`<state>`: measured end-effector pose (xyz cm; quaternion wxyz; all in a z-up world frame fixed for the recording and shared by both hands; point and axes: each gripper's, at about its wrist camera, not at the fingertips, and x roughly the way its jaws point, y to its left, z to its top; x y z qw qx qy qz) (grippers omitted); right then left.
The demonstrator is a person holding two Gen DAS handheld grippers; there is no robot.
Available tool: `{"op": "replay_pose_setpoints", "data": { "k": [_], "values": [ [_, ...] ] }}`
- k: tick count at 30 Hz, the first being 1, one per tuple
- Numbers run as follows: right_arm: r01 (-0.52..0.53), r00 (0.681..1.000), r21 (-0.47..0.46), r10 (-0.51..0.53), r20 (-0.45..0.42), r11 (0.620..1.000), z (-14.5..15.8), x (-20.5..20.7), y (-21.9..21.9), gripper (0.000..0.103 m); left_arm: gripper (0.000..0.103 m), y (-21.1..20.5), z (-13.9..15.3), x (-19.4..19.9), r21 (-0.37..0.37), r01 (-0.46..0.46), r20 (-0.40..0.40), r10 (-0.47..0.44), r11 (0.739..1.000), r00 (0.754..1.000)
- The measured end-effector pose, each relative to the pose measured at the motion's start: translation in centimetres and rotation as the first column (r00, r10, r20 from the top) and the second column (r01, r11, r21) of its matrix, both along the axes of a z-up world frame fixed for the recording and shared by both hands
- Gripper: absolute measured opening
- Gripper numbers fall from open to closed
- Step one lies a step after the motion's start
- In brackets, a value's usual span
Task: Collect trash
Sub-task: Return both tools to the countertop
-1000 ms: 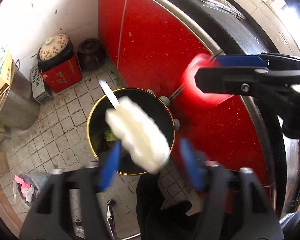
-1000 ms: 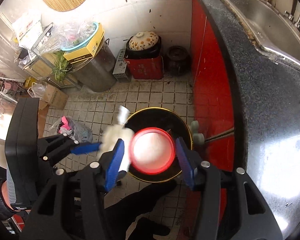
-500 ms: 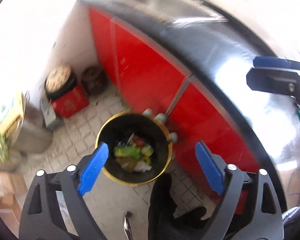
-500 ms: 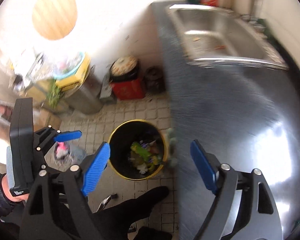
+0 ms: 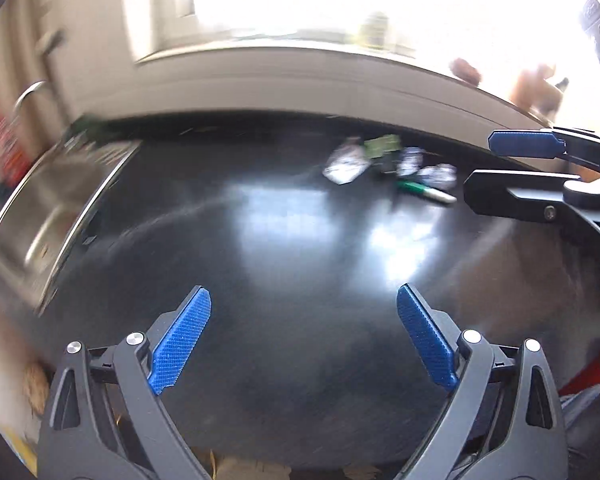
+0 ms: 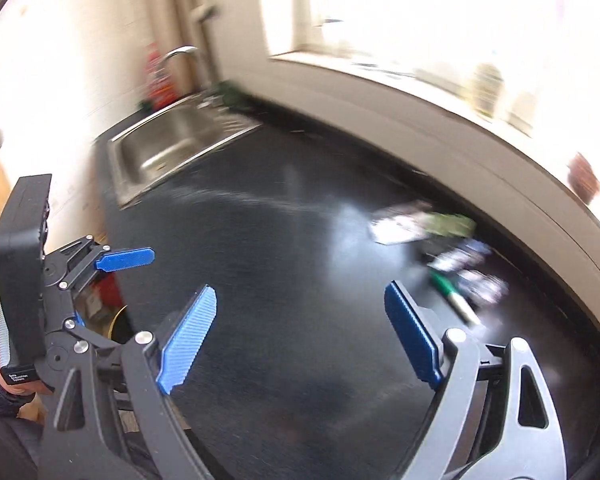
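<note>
Reaching for the trash pile (image 5: 388, 164) is where things could slip: the crumpled foil-like wrappers look light and slick, and the black counter (image 5: 292, 240) is glossy, so a careless pinch may just skate them away. Both the left tongs (image 5: 304, 340) and right tongs (image 6: 300, 336) are spread wide and hold nothing. A round green marker (image 6: 454, 298) (likely to roll) lies beside the pile, well away from the steel sink (image 6: 168, 152).

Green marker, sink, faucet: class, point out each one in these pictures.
Green marker (image 5: 414, 187): left wrist view, on its green barrel.
Sink (image 6: 168, 148): right wrist view, on the basin floor.
Faucet (image 6: 180, 51): right wrist view, on the spout's curve.
</note>
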<state>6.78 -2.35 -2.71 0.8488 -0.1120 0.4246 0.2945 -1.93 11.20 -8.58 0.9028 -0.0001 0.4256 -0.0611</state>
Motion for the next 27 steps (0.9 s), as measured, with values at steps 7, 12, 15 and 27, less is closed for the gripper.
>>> {"op": "replay_pose_setpoints", "data": {
  "k": [7, 12, 15, 27],
  "values": [
    [0.287, 0.958, 0.034, -0.286, -0.017, 0.957, -0.9, 0.4, -12.6, 0.083, 0.091, -9.5, 0.5, 3.3, 0.023, 0.234, -0.003, -0.234, 0.972, 0.972],
    [0.349, 0.937, 0.036, -0.347, -0.045, 0.936, -2.3, 0.8, -16.7, 0.083, 0.091, -12.0, 0.0, 4.5, 0.032, 0.286, -0.02, -0.285, 0.958, 0.958],
    [0.36, 0.932, 0.04, -0.357, -0.059, 0.932, -2.7, 1.3, -16.7, 0.083, 0.091, -12.0, -0.4, 5.0, 0.029, 0.283, -0.029, -0.283, 0.959, 0.959],
    [0.371, 0.922, 0.022, -0.365, -0.125, 0.929, -5.8, 8.2, -16.1, 0.081, 0.091, -9.3, -3.7, 13.8, 0.07, 0.251, -0.077, -0.245, 0.966, 0.966]
  ]
}}
